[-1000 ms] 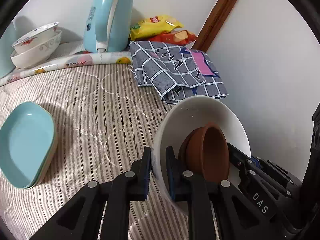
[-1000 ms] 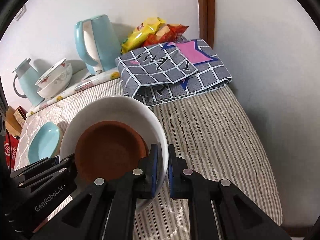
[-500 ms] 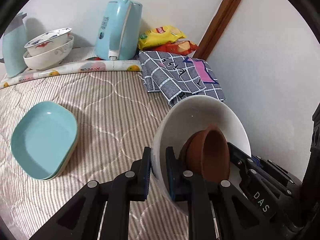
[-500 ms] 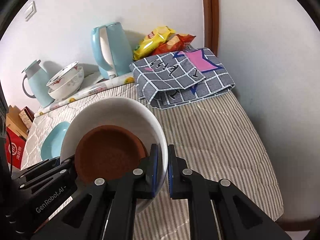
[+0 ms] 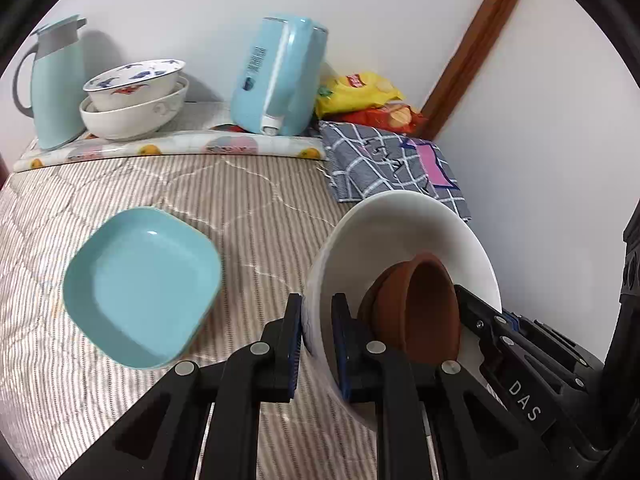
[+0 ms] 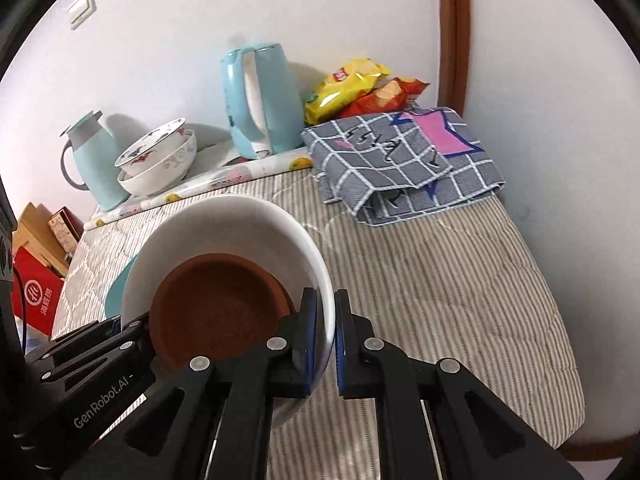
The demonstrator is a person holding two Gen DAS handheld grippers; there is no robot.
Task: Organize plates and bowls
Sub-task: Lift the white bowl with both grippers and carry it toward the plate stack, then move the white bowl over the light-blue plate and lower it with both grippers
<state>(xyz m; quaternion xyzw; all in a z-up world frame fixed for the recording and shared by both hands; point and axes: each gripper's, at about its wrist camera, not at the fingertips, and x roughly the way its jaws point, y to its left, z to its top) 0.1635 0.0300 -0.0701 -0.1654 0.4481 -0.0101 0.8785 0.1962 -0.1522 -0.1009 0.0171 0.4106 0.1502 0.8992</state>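
Observation:
A white bowl (image 5: 404, 236) (image 6: 224, 228) with a small brown bowl (image 5: 420, 304) (image 6: 216, 304) inside is held in the air above the striped bed. My left gripper (image 5: 318, 320) is shut on its left rim. My right gripper (image 6: 325, 320) is shut on its right rim. A stack of light-blue square plates (image 5: 140, 284) lies on the bed to the left; only an edge shows in the right wrist view (image 6: 116, 292). Two patterned bowls (image 5: 134, 100) (image 6: 158, 164) are stacked on the back shelf.
A blue kettle (image 5: 278, 80) (image 6: 260, 100), a blue thermos jug (image 5: 52, 84) (image 6: 94, 164), snack bags (image 5: 360, 96) (image 6: 352, 84) and a folded grey checked cloth (image 5: 392, 160) (image 6: 400, 160) line the back. Walls close the right side. Boxes (image 6: 36, 280) stand beside the bed at left.
Both grippers have lifted and carried the white bowl with the brown bowl leftward; the blue plates and the back bowls now lie more toward the middle of the view.

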